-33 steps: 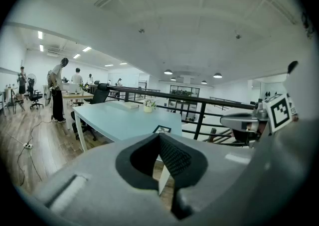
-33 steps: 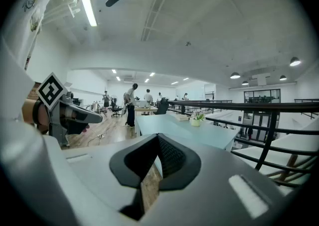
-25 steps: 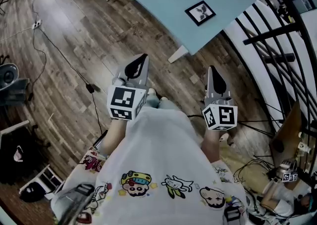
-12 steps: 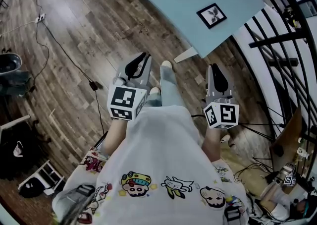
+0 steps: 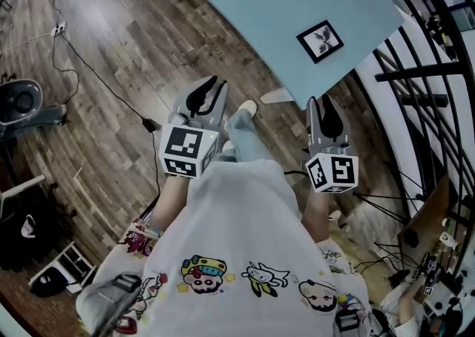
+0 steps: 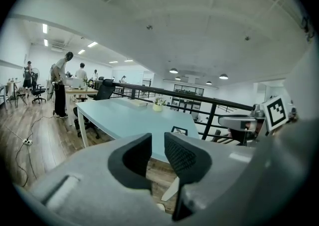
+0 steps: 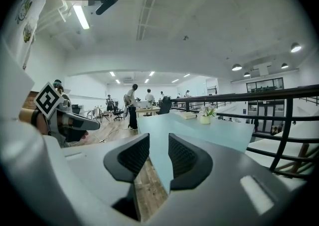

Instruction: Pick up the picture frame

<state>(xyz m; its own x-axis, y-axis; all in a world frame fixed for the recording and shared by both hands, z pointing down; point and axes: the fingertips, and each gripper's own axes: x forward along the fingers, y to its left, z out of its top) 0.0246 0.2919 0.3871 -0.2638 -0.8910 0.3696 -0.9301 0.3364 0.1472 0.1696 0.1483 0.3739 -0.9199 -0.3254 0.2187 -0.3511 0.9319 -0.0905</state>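
A small black picture frame (image 5: 320, 41) with a white flower print lies flat near the near corner of the pale blue table (image 5: 260, 1); the left gripper view shows the picture frame (image 6: 179, 131) on that corner. My left gripper (image 5: 207, 93) hangs over the wooden floor, short of the table edge, its jaws opening with nothing between them. My right gripper (image 5: 327, 109) is just below the table's corner, jaws opening too and empty. Both are well short of the frame. In the gripper views a gap shows at the left gripper (image 6: 158, 148) and the right gripper (image 7: 158, 153).
A black railing (image 5: 415, 61) runs along the table's right side. Cables (image 5: 89, 76) trail over the wooden floor at the left. The white table leg (image 5: 276, 96) stands between the grippers. A small potted plant (image 6: 158, 104) and people at desks are farther off.
Both grippers and the person have moved toward the table, which now sits closer in the head view. The jaws of both grippers have parted.
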